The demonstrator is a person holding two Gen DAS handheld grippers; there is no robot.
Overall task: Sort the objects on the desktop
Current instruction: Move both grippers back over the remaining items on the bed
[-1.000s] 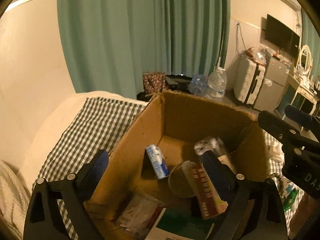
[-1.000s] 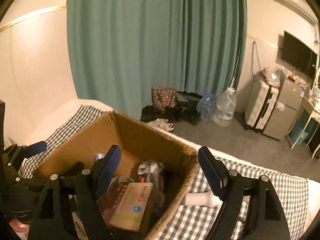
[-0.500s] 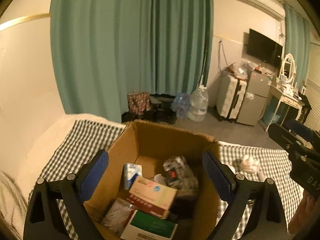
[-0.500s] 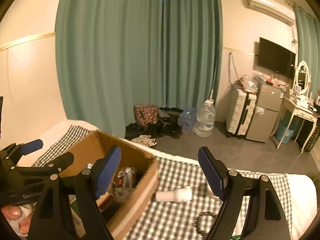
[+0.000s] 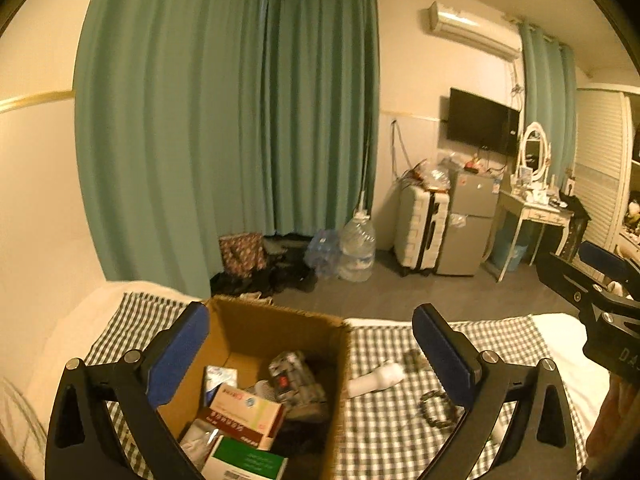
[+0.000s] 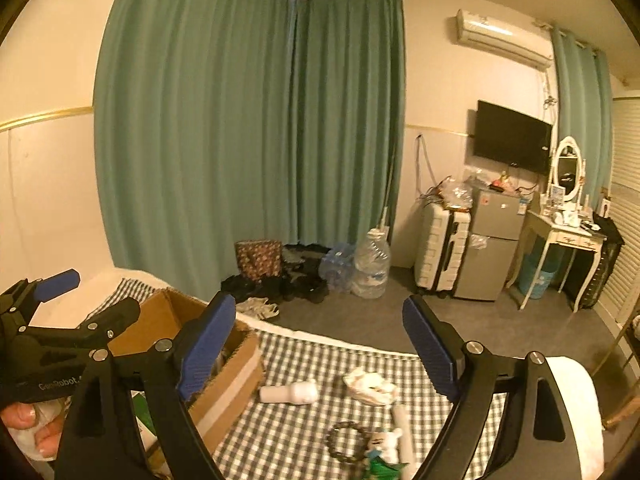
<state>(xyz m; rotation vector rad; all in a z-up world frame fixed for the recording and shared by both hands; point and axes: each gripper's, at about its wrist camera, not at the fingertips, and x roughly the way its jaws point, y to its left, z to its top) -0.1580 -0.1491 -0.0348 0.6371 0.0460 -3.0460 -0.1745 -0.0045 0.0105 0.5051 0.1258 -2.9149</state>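
both grippers are held above a bed covered by a checked cloth (image 6: 280,432), and nothing is seen between either pair of jaws: the left gripper (image 5: 310,346) has its jaws apart and opening over the cardboard box (image 5: 280,324), the right gripper (image 6: 318,342) has its jaws apart and opening over the loose things. the box sits toward the left edge of the bed and already holds several cartons and packets. what is left to sort lies on the cloth right of the box: a white bottle (image 6: 289,393) on its side just beside the box wall, a crumpled white tissue (image 6: 370,386) a little further right, and near the front edge a dark bead bracelet (image 6: 346,438), a white tube (image 6: 402,426) and a small green-and-white item that cannot be made out. the bottle is judged light, stiff and smooth, likely to roll, so it is best taken across its body at mid-length. the tissue is judged soft and weightless, to be pinched at its highest fold. the bracelet is judged limp and is best taken across one side of its ring.
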